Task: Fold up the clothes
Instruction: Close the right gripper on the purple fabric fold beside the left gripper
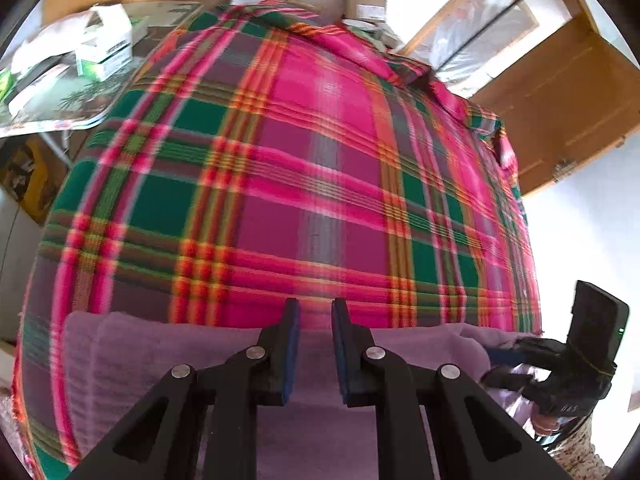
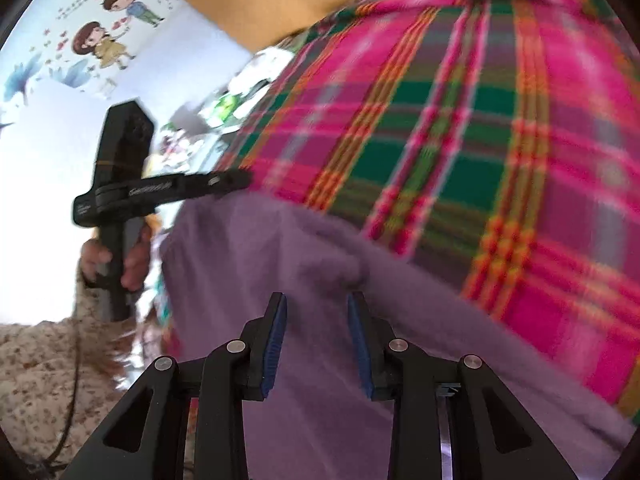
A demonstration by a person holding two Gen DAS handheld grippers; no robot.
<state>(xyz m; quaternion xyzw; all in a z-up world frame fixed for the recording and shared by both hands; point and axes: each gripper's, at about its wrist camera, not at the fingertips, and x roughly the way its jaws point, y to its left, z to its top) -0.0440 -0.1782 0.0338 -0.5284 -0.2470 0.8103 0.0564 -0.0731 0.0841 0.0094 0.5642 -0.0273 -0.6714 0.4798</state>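
We see a big checked blanket (image 1: 304, 168) in pink, green and orange, spread over a bed. A soft purple garment (image 1: 168, 360) lies on the blanket along the bed's near edge, and it looks bunched up in places.

Our left gripper (image 1: 316, 354) hangs over the purple garment. Its jaws stand apart with a gap between the blue pads (image 1: 291, 356), and nothing is held between them.

Our right gripper (image 2: 316, 344) also hangs over the purple garment (image 2: 280, 256), near a raised fold in it. Its jaws are wide apart and hold nothing.

In the right wrist view, a hand (image 2: 116, 260) holds the left gripper (image 2: 236, 180) by its black handle, with its tip at the far left edge of the garment. A flowery sleeve (image 2: 44, 364) shows below the hand.

Off the bed's far left corner, a table (image 1: 68, 104) carries white and green boxes (image 1: 108, 40). Both pictures are a bit blurry.
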